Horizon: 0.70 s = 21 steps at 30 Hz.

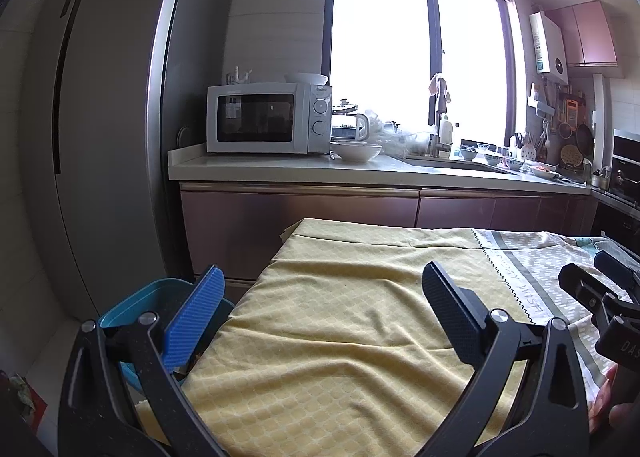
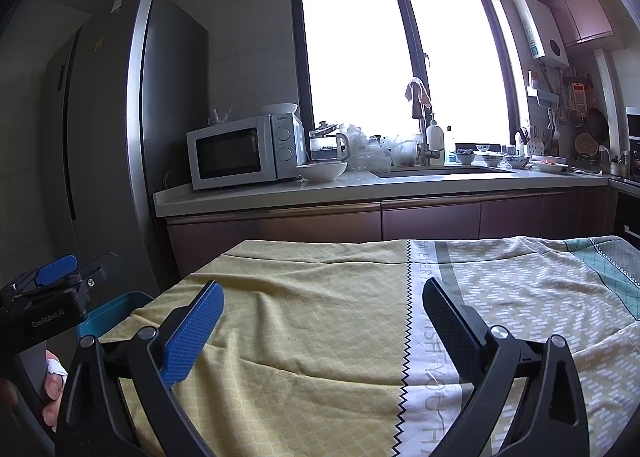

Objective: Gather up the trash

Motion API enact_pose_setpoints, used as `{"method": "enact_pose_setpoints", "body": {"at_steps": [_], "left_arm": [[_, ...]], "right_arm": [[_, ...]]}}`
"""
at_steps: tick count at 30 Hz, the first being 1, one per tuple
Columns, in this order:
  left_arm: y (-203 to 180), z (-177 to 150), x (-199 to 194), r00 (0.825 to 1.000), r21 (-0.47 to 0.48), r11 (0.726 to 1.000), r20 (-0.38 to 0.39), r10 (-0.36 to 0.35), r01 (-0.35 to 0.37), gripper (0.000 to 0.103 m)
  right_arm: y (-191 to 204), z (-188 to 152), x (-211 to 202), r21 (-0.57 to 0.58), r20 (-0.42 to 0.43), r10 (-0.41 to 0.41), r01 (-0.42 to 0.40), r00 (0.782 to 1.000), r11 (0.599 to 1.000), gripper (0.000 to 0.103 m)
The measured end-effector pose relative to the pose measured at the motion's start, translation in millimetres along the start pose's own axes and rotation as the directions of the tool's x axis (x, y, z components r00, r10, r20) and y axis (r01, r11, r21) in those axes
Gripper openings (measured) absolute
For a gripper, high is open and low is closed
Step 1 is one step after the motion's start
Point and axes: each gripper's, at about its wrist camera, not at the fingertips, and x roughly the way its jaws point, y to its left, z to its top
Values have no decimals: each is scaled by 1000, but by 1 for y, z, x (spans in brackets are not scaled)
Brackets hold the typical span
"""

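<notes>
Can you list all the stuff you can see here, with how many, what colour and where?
cloth: one, yellow with a grey-white patterned part, covering the table
bin: one, blue, at the table's left edge
fridge: one, grey, left wall
microwave: one, white, left end of the counter
bowl: one, white, beside the microwave
kettle: one, clear, right of the microwave
sink: one, under the window
left claw: open, empty
right claw: open, empty
</notes>
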Motion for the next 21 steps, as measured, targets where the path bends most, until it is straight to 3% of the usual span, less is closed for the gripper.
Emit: {"method": "enact_pose_setpoints", "body": {"at_steps": [21], "left_arm": [[-2,1,-1,1000,-3,1000,16,2,-2,97]], "right_arm": [[-5,1,0,3,3,-1,1,1000,1000,96]]}}
